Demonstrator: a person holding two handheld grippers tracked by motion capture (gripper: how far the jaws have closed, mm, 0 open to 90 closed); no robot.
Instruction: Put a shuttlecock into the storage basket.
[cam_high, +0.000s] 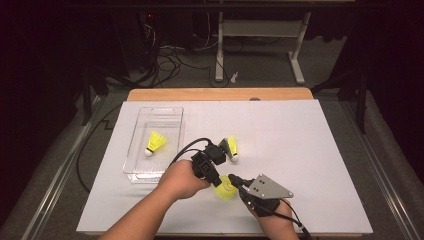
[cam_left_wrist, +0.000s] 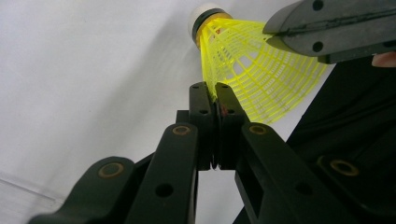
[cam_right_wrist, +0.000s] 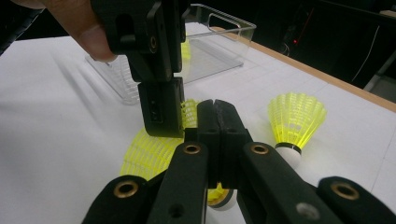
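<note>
Between the two hands, low on the white table cover (cam_high: 300, 150), both grippers meet on one yellow shuttlecock (cam_high: 225, 188). The left gripper (cam_left_wrist: 215, 91) has its jaws pressed together on the edge of the shuttlecock's mesh skirt; in the left gripper view the netting is pinched between the two black tips and fans out up and to the right, with the white cork at the top. The right gripper (cam_right_wrist: 217, 108) is likewise clamped on this shuttlecock: in its own view the jaws stand flat against each other with yellow mesh showing on both sides of them and the white cork just below. In the high view the left gripper (cam_high: 212, 172) comes down on the skirt from the upper left and the right gripper (cam_high: 235, 181), with its grey three-cornered plate, reaches in from the right, so the shuttlecock sits between them just above the table cover; whether it touches the cover I cannot tell.

Just beyond the left gripper, a second shuttlecock (cam_high: 232, 149) stands on the cover with its cork down and its skirt up. Farther left, a clear plastic tray (cam_high: 131, 150) lies on the cover, and a third shuttlecock (cam_high: 155, 143) rests on its side inside it. Black cables trail from both grippers.
</note>
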